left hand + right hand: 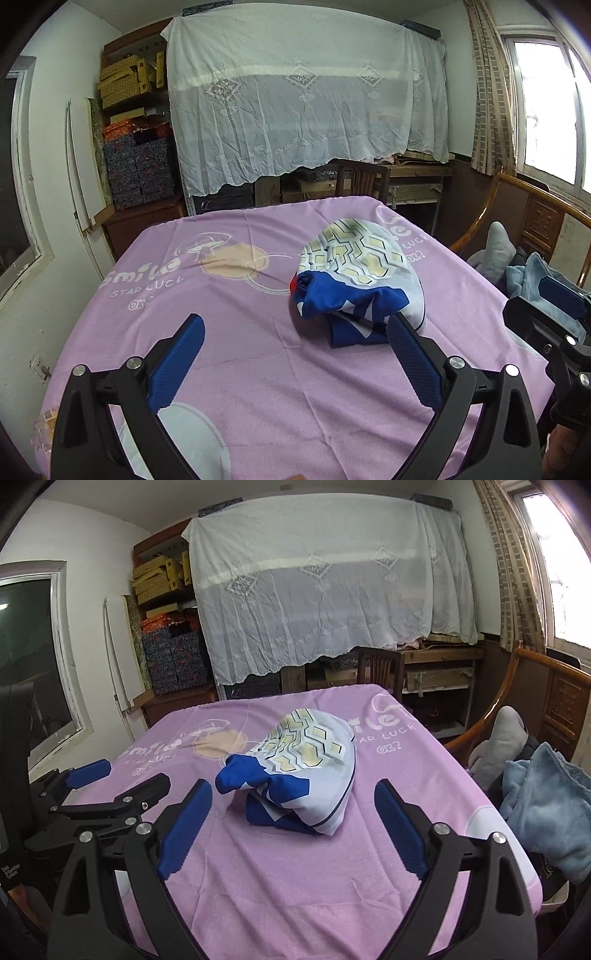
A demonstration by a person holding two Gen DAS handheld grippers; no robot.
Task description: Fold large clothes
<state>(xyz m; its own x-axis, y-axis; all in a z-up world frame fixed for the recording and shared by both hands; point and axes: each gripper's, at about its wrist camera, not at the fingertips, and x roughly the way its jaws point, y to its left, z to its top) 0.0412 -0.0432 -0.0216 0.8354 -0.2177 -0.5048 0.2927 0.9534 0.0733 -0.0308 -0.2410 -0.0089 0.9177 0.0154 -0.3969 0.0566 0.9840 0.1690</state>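
Clothing sits bundled on the table in front of you: one garment (354,280), blue and white with a cream geometric print, crumpled into a mound on the purple cloth (229,354) that covers the table. It lies toward the far right of the table in the left view, and about mid-table in the right view (295,775).

Your left gripper (295,339) hangs above the cloth with its jaws spread wide and nothing between the blue pads; the right pad's tip overlaps the garment's near edge in the picture, though you cannot tell if it touches. Your right gripper (293,812) is also wide open and holds nothing, the garment lying just beyond its fingers.

To the right, a wooden chair (495,709) holds a pile of light blue fabric (546,808) and something grey. Shelves (136,122) on the far wall hold stacked boxes, woven and patterned.
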